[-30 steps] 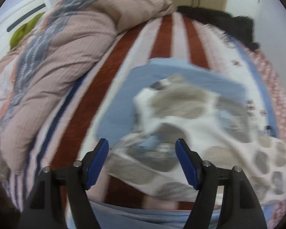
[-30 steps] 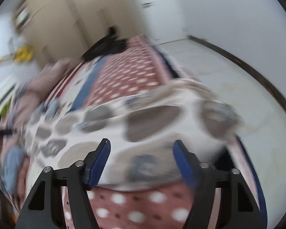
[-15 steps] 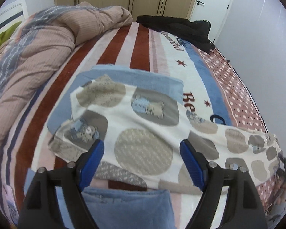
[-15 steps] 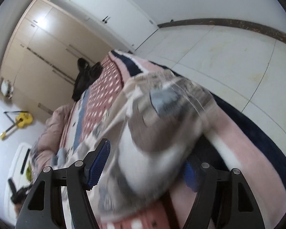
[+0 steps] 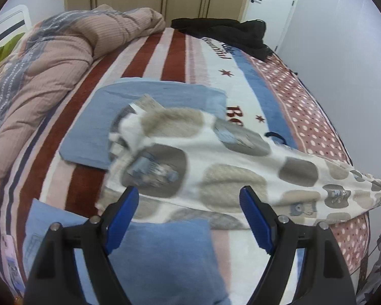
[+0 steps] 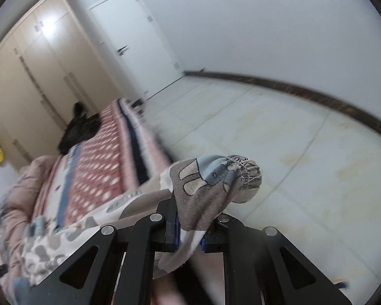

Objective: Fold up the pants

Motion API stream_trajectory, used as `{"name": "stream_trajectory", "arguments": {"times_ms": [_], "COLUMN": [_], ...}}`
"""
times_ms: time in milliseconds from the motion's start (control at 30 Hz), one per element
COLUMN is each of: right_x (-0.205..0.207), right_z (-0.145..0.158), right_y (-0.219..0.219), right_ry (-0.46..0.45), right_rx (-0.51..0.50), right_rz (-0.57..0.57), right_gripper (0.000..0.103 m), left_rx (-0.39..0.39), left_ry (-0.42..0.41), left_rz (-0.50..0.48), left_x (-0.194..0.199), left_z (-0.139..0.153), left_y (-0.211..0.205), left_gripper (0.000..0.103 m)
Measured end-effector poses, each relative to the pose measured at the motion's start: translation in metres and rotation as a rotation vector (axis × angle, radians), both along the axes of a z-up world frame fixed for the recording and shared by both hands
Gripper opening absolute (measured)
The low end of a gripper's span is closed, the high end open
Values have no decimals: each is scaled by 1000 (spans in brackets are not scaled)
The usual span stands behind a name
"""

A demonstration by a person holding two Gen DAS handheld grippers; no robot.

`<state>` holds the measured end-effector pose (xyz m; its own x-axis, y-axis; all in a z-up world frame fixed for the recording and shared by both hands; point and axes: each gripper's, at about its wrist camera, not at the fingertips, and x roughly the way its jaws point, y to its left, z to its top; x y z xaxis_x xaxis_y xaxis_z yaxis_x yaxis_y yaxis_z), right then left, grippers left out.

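White pants with grey-brown patches lie stretched across the striped bed, their waist end rumpled and partly raised over a folded blue garment. My left gripper is open and empty just in front of the pants' near edge. My right gripper is shut on the pants' leg cuff and holds it up at the bed's edge above the floor. The pants run back from it along the bed.
A pink quilt is bunched at the bed's left. A black garment lies at the far end. Another folded blue garment lies under my left gripper. Wardrobes, a door and tiled floor surround the bed.
My right gripper has closed on the pants' cuff and lifted it off the bed edge. The pants' waist end has been pulled and rumpled. My left gripper stays open.
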<state>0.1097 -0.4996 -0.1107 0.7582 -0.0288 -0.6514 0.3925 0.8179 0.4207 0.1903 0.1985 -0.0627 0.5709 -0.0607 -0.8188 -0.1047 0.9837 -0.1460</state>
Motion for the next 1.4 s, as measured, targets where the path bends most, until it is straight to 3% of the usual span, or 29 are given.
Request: {"name": "stream_trajectory", "arguments": {"times_ms": [233, 367, 600, 733, 867, 1000, 1100, 1200, 1267, 1333, 1367, 1400], "right_x": [-50, -53, -22, 0, 18, 33, 38, 33, 35, 31, 24, 17], "right_z": [18, 31, 112, 139, 112, 35, -21, -44, -46, -39, -32, -24], "right_y": [-69, -71, 41, 142, 255, 351, 391, 396, 392, 393, 387, 382], "right_ry": [20, 16, -178, -262, -243, -100, -6, 29, 36, 27, 8, -14], "right_rx": [-67, -125, -311, -362, -371, -381, -396, -399, -376, -306, -256, -232], "right_rz": [-118, -110, 132, 384, 659, 867, 934, 978, 999, 1039, 1069, 1088], "right_gripper": [5, 5, 5, 6, 5, 5, 6, 10, 17, 44, 52, 52], "left_rx": [-16, -23, -53, -70, -84, -85, -80, -82, -87, -97, -105, -112], "left_ry": [-14, -18, -16, -14, -7, 2, -1, 7, 6, 2, -1, -2], "left_rz": [-63, -91, -95, -89, -72, -60, -58, -69, -83, -95, -107, -121], "left_x": [-3, -2, -1, -5, -10, -16, -21, -21, -21, -19, -19, -17], "left_z": [5, 7, 2, -3, -9, -12, -12, -13, -14, -15, -15, -15], "left_y": [-36, -52, -59, -55, -45, -37, -33, -35, -41, -49, -55, -61], "left_gripper": [79, 79, 79, 79, 79, 79, 79, 79, 79, 79, 79, 79]}}
